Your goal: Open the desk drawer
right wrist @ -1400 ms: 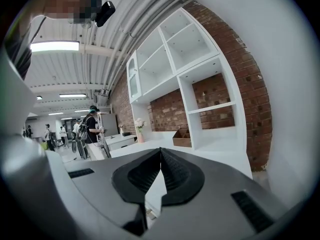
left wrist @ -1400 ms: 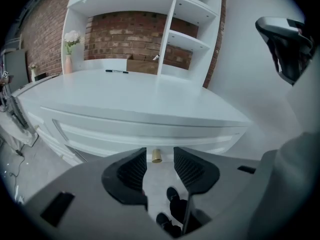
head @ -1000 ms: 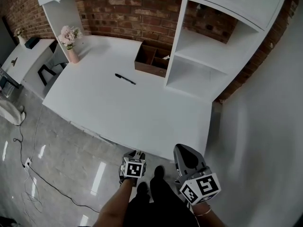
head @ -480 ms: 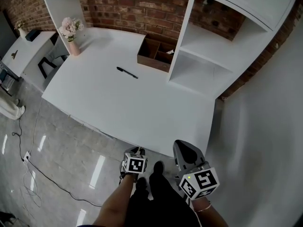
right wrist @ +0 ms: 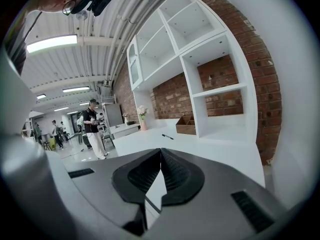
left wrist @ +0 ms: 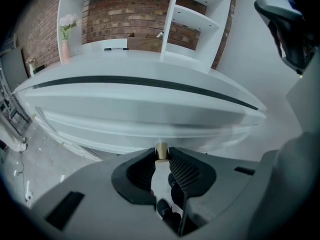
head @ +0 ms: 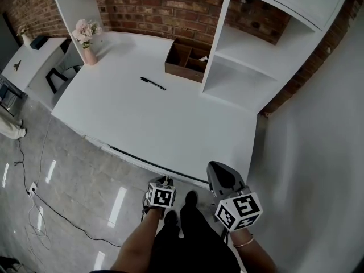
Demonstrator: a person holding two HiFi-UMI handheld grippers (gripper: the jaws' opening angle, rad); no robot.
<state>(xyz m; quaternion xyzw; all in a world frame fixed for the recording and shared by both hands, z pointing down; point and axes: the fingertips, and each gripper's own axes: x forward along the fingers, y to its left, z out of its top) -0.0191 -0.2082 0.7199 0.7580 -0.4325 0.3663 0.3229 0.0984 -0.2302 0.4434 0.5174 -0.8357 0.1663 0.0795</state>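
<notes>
Left gripper (left wrist: 161, 158) has clamped onto brass knob (left wrist: 161, 150) of drawer (left wrist: 145, 121), 6 o'clock edge of desk (head: 159, 118); right gripper (right wrist: 160, 156), 5 o'clock, closed, empty. Pull straight back toward 6 o'clock, level, grip firm

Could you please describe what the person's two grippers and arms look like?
The left gripper and right gripper have grey moulded bodies with black ribbed pads. Each carries a white cube printed with black square markers. The forearms show no sleeves; a thin bracelet circles the right wrist.
</notes>
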